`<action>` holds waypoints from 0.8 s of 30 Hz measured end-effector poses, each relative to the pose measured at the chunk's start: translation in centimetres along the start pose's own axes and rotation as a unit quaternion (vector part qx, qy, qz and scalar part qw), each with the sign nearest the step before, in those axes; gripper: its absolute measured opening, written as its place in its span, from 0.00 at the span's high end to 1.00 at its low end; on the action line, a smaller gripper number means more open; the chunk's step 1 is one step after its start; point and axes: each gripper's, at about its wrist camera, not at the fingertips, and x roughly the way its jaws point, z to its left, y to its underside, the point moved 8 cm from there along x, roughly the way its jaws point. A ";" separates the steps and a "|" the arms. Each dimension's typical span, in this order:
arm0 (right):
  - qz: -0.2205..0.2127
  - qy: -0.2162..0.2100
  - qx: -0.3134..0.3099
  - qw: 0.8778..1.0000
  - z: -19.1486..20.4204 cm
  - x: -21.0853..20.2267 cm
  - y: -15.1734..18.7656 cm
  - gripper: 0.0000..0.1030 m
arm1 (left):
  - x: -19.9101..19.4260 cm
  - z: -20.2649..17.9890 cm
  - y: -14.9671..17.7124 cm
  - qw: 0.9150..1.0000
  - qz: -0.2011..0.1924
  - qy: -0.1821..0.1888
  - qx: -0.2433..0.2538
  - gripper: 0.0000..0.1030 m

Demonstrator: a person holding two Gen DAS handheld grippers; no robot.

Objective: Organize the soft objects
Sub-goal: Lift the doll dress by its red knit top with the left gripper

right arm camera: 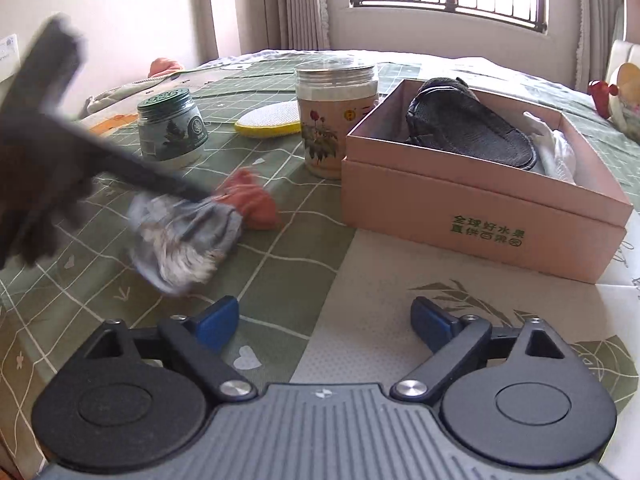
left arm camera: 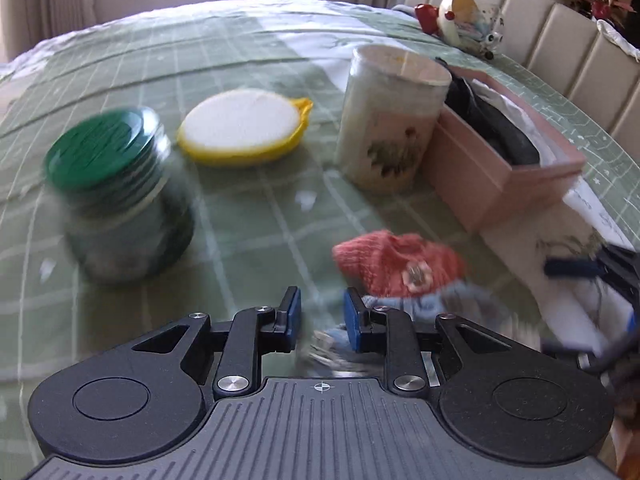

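A small knitted cloth, orange (left arm camera: pixel 400 264) at one end and blue-grey (right arm camera: pixel 188 236) at the other, lies bunched on the green checked tablecloth (left arm camera: pixel 248 216). My left gripper (left arm camera: pixel 324 316) has its blue pads close together, with the blue-grey end of the cloth in the narrow gap. In the right wrist view the left gripper (right arm camera: pixel 202 196) reaches in from the left, its tip in the cloth. My right gripper (right arm camera: pixel 324 320) stands wide open over the tablecloth, nothing between its fingers. The open pink box (right arm camera: pixel 480 216) holds a dark shoe (right arm camera: pixel 472 136) and white paper.
A green-lidded jar (left arm camera: pixel 120 196) stands at the left, and a yellow-rimmed white pad (left arm camera: pixel 244 128) lies behind it. A clear jar with a flower label (left arm camera: pixel 388 120) touches the pink box (left arm camera: pixel 492 184). A toy (left arm camera: pixel 460 20) sits at the back by a padded headboard.
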 end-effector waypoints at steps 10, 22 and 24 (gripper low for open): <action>0.000 0.005 -0.005 1.000 0.1 0.2 0.1 0.08 | -6.1 0.3 -0.1 0.992 -0.041 -0.041 -0.110 0.75; -0.004 0.008 -0.002 1.000 0.1 0.1 0.2 0.07 | 0.1 -7.1 -0.3 0.998 0.026 -0.009 -0.054 0.62; -0.004 0.005 -0.001 1.000 0.1 0.1 0.2 0.07 | -0.1 -6.6 -0.5 0.996 0.022 0.013 -0.084 0.62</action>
